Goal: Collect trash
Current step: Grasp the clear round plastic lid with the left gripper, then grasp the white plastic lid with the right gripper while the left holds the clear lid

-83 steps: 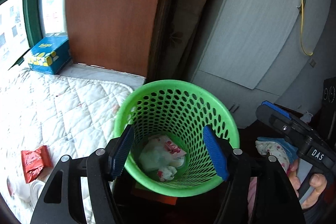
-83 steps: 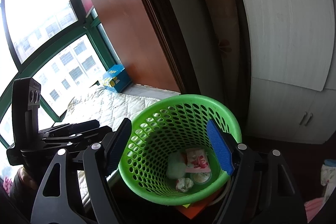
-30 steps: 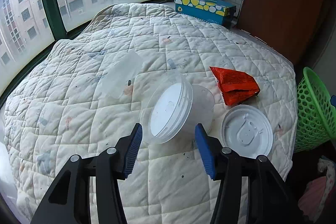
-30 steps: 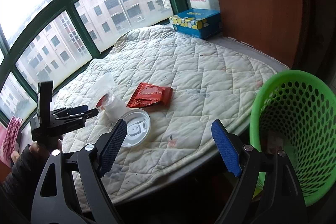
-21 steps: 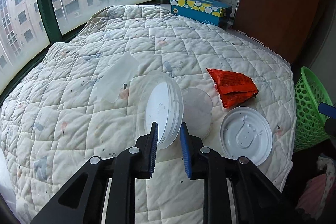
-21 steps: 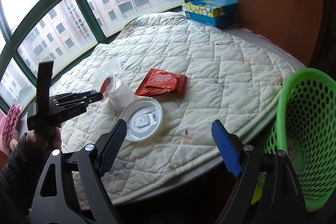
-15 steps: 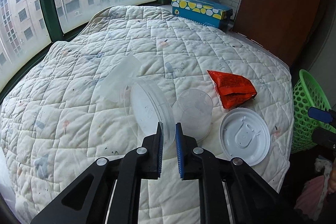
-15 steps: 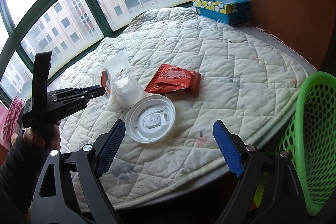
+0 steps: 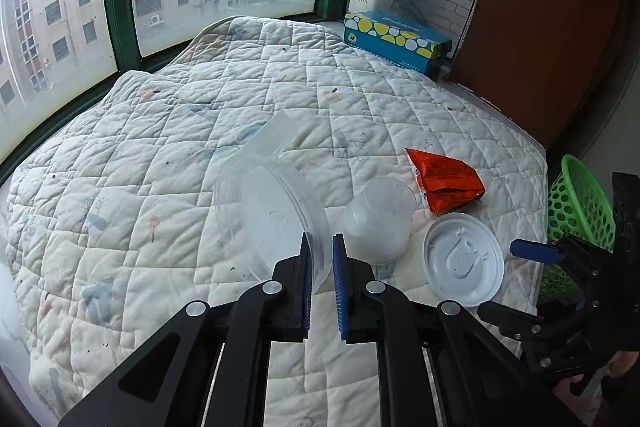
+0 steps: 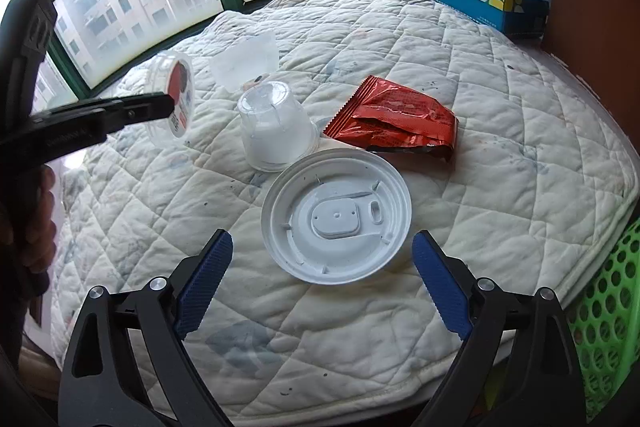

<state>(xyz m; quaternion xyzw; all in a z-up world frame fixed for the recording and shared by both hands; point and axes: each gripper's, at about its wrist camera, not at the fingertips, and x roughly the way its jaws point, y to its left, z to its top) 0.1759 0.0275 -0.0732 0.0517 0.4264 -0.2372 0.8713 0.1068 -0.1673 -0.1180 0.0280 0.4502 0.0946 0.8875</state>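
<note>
Lifted off the quilted pad point(image 9: 160, 131) since a second ago, the clear lidded tub point(image 9: 276, 215) hangs clamped in your left gripper point(image 9: 320, 267) — one piece ready for the green basket point(image 10: 608, 311) — while your right gripper point(image 10: 320, 267) gapes wide, empty, over the white lid point(image 10: 336, 215).

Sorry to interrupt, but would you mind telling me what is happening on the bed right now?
A person with two handheld grippers is clearing trash from a quilted bed. The left gripper is shut on the rim of a clear plastic container, holding it tilted above the quilt. The right gripper is open, its fingers either side of a white lid. An upside-down clear cup and a red wrapper lie on the quilt; the green basket stands beside the bed.
</note>
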